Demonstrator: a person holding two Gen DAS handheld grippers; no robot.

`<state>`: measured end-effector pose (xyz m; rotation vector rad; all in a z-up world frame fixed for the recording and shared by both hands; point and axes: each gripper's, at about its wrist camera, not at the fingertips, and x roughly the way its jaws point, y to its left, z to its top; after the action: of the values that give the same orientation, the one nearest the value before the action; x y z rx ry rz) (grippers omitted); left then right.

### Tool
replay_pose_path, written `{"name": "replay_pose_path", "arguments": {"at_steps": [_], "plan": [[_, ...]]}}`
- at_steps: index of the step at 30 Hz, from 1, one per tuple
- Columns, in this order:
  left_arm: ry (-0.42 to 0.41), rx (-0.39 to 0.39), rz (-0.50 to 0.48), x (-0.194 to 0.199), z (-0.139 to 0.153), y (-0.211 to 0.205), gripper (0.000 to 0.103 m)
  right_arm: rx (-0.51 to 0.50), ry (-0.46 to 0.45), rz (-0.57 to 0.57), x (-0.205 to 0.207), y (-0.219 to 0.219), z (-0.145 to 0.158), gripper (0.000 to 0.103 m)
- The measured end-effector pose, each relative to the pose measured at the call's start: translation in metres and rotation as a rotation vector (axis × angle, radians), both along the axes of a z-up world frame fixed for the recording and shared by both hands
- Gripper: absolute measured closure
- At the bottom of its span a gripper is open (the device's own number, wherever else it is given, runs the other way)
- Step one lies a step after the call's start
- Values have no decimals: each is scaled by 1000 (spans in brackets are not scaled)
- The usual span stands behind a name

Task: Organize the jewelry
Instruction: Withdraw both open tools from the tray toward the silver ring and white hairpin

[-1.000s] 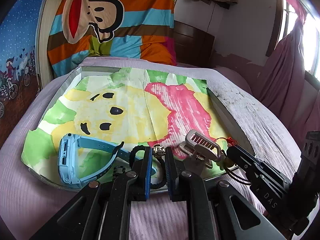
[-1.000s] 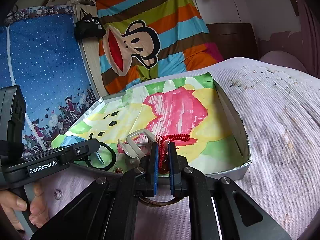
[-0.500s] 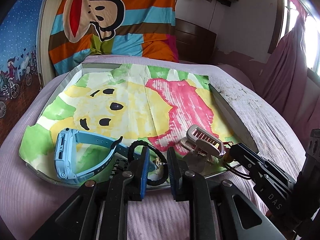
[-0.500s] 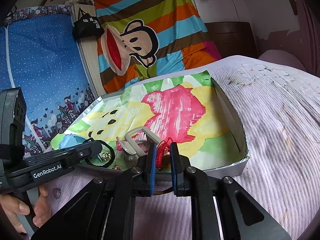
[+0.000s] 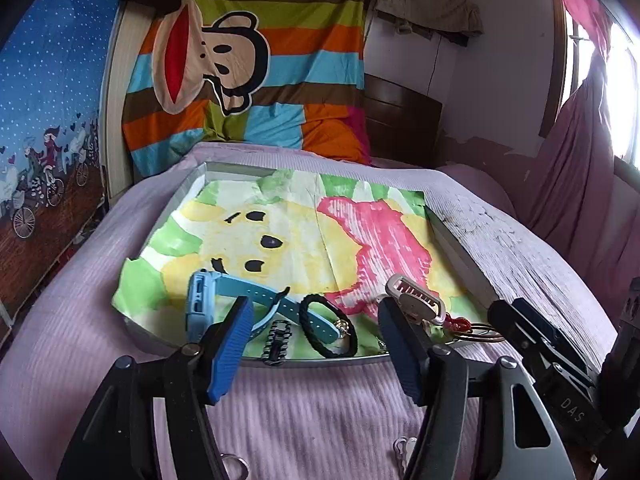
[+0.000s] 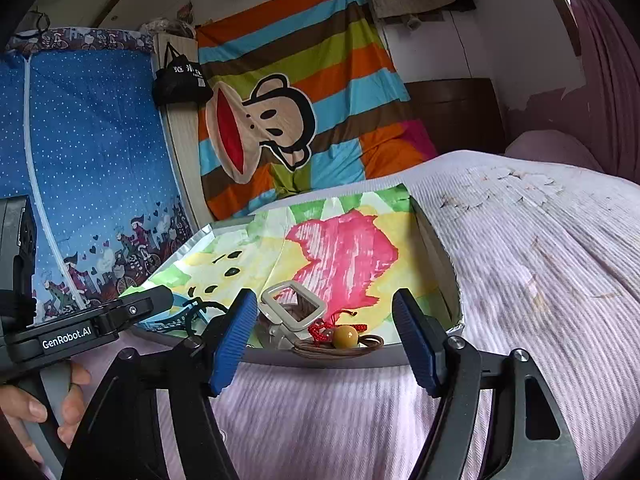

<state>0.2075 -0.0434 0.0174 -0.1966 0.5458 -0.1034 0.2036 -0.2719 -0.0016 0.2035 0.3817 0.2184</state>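
Now both grippers stand wide apart and grip nothing. The left gripper [image 5: 316, 344] hangs over the near edge of the tray [image 5: 460, 252], its blue-padded fingers [image 5: 232, 344] spread to either side of the jewelry without touching any piece. The right gripper [image 6: 324, 336] is likewise spread, its fingers [image 6: 416, 340] flanking the tray's near rim above the lilac bedspread [image 6: 520, 260].

The jewelry lies along the near end of the tray, on the painted paper lining [image 5: 300, 240]. From the left there is a light blue smartwatch [image 5: 204, 304] lying on its side with its strap curled, a small dark link bracelet [image 5: 276, 340] draped at the rim, a black braided cord bracelet [image 5: 320, 328] with a small gold bead, and a white rectangular clip [image 5: 416, 300]. Beside the clip sits a pendant with an amber bead [image 6: 346, 336] on a red knotted cord [image 6: 320, 328], resting on a coil of brown cord [image 6: 340, 348]. A small pale piece, perhaps a charm, lies on the bedspread near the left gripper, too blurred to identify.

A second ago both pairs of fingers were nearly closed, the left on the black cord bracelet and the right on the red cord; they have since opened and drawn back, leaving both pieces in the tray.
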Motion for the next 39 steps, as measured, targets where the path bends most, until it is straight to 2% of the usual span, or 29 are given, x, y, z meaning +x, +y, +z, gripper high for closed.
{"name": "replay_pose_path", "arguments": {"at_steps": [5,7,11,16,29,33,39], "plan": [[-66,6,43,-24,10,14,15,38,-82,-7,-27,-2,11,8],[-98,5,64,-35,14,20,6,45,-111,-19,-37,-1,14,2],[-135,10,91,-52,19,31,3,29,-163,-37,-55,2,21,1],[-175,53,108,-72,20,37,0,5,-209,-26,-75,10,28,1],[-202,95,154,-111,9,56,0,-103,-227,-23,-108,24,36,1],[-195,107,161,-115,5,58,0,-117,-201,-1,-110,28,37,1],[-162,103,160,-112,0,62,0,-143,-108,33,-100,32,26,1]]}}
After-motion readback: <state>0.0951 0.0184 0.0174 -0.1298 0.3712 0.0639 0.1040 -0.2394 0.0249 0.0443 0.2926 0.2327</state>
